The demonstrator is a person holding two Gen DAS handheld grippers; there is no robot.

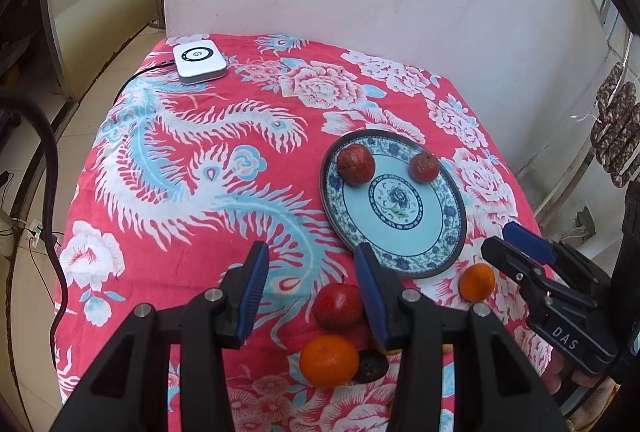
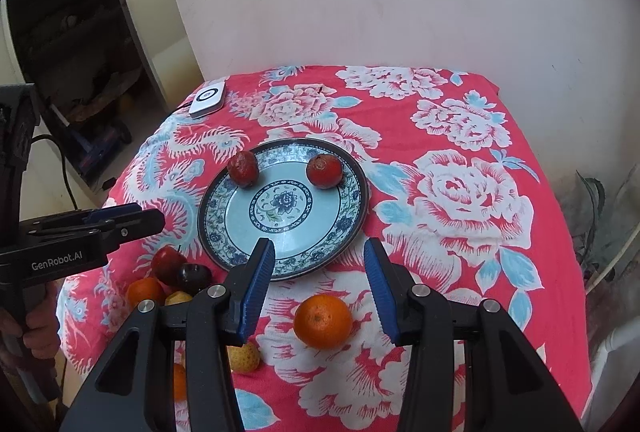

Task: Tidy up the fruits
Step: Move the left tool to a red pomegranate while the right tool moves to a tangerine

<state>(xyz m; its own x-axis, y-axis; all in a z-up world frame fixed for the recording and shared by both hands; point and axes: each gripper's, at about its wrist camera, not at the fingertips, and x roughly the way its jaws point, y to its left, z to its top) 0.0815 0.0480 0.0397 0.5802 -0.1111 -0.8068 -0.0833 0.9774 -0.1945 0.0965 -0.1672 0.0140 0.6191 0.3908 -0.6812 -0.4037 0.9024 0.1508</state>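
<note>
A blue-patterned plate (image 1: 416, 244) (image 2: 236, 220) lies on the red floral cloth with two dark red fruits (image 1: 355, 164) (image 2: 323, 169) near its far rim. My left gripper (image 1: 312, 266) (image 2: 148, 218) hovers open over a red apple (image 1: 338, 306), an orange (image 1: 329, 360) and a dark fruit (image 1: 372, 366) in front of the plate. My right gripper (image 2: 318, 258) (image 1: 502, 240) is open too, above a lone orange (image 2: 323, 320) (image 1: 477, 282) near the plate's front edge. Neither gripper holds anything. More fruit, among it a yellow pear (image 2: 243, 356), lies partly hidden behind my right gripper's left finger.
A white square device (image 1: 199, 63) (image 2: 208, 99) with a cable sits at the table's far left corner. A pale wall stands right behind the table. The cloth drops off at the left, right and near edges. A hand (image 2: 38, 332) grips the left tool's handle.
</note>
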